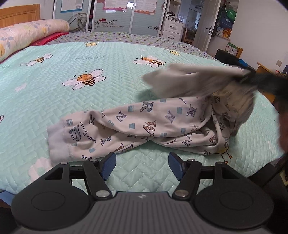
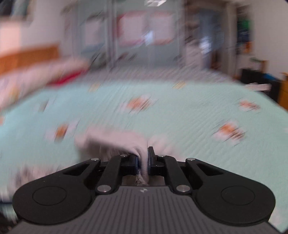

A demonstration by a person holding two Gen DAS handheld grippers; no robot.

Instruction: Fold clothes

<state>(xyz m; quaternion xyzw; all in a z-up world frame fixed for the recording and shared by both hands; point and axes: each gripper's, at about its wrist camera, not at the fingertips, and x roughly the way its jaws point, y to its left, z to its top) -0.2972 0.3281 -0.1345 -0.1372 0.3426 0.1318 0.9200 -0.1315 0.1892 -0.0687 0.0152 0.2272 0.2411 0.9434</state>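
- Black-framed left tongs (image 1: 142, 166) sit nearest in the left wrist view, blue pads spread apart with nothing between them, hanging just short of the garment over bare quilt.
- Just beyond them lies the pair of printed trousers (image 1: 136, 126), pale cloth with letters on it, stretched across the near part of the bed; the cuffed leg end (image 1: 59, 142) points toward the bed's left side, the bunched waist end toward its right.
- At the right end, a plain pale flap of the same garment is raised off the quilt and blurred, held by the right tongs (image 1: 246, 75), which show only as a dark smear there.
- In the right wrist view the right tongs (image 2: 143, 160) are clenched on a fold of that pale cloth, which runs back between the pads; the rest is too blurred to read.
- Farther off: mint quilted bedspread (image 1: 108, 59) with bees, a rolled duvet (image 1: 27, 34) at the far left corner, wardrobe doors (image 1: 111, 14) behind.
- Step in hand, as I judge it: lifting one end to lay the trousers out or double them over.
- Next move likely calls for the left tongs to reach the cuff or pin the leg, so the cloth does not drag.
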